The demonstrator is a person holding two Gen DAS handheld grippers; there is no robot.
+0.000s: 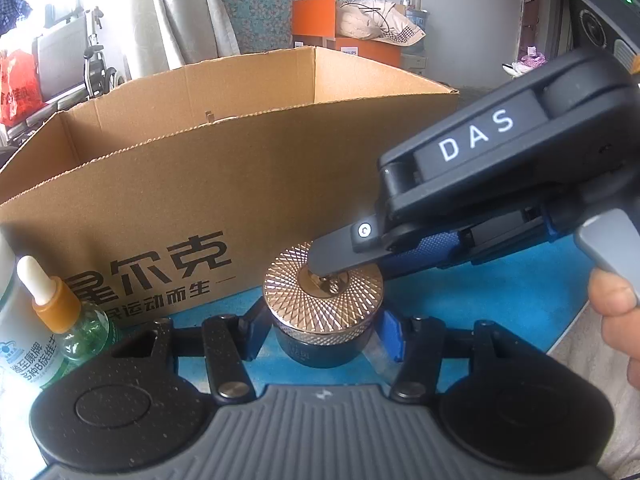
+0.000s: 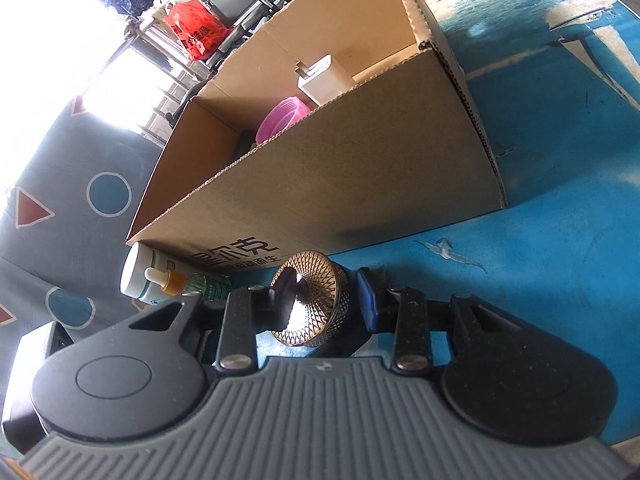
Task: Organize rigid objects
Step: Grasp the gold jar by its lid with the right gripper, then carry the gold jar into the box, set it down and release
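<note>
A small dark jar with a gold ribbed lid (image 1: 324, 292) stands on the blue mat just in front of a cardboard box (image 1: 200, 184). My left gripper (image 1: 320, 336) straddles the jar, and its pads touch the jar on both sides. My right gripper (image 1: 352, 270) reaches in from the right. Its black fingertip sits in the lid's centre recess and its blue-padded finger lies along the lid's far rim. In the right wrist view the lid (image 2: 320, 300) sits between the right gripper (image 2: 326, 300) fingers, one over the centre, one at the rim.
The box (image 2: 360, 184) is open-topped and holds a pink bowl (image 2: 282, 118) and a white charger (image 2: 320, 78). An orange-capped green dropper bottle (image 1: 60, 312) and a white bottle (image 1: 20, 352) stand left of the jar. A person's thumb (image 1: 616, 304) rests on the right gripper's trigger.
</note>
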